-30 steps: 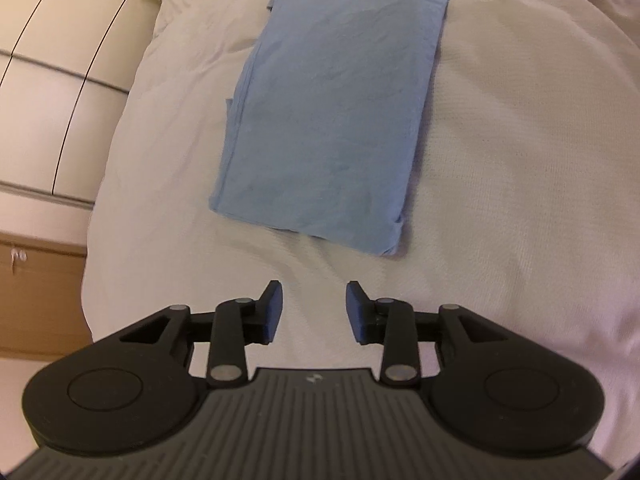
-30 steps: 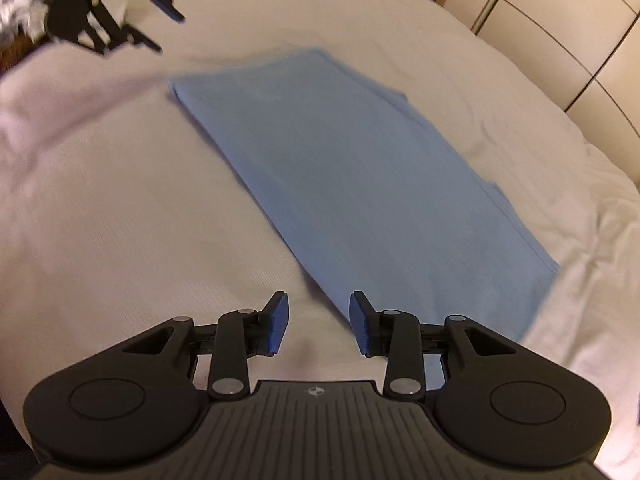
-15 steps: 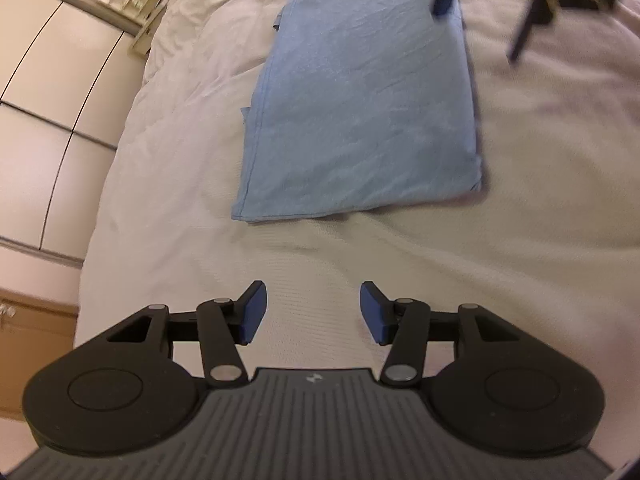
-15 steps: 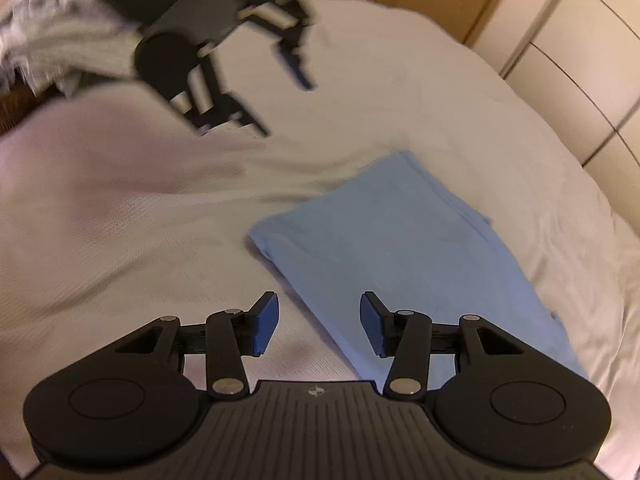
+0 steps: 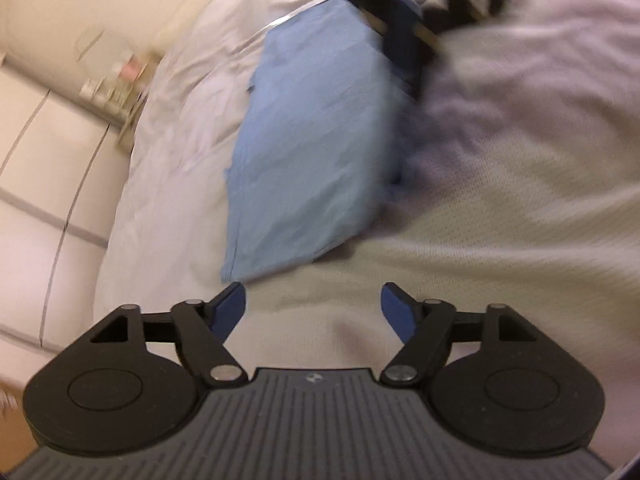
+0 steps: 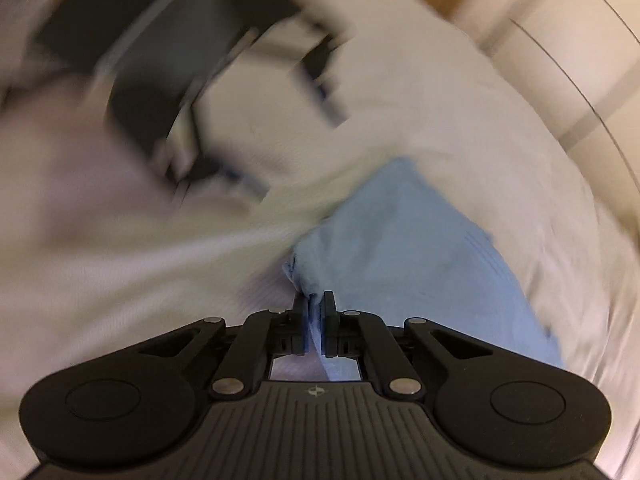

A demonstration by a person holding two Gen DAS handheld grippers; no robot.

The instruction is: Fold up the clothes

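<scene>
Pinching an edge of the folded blue garment with my right gripper, jaws clamped on cloth, likely to lift it over. It lies on the white bedcover. Left gripper gapes empty nearby, ready to assist.

white quilted bed, cream panelled wardrobe, warm indoor light

The cloth is plain light blue, unpatterned. The bedcover is off-white, possibly with a fine woven texture, though blur hides it. The left gripper is black with blue pads. At nine o'clock, cream cupboard doors carry thin dark lines.
</scene>
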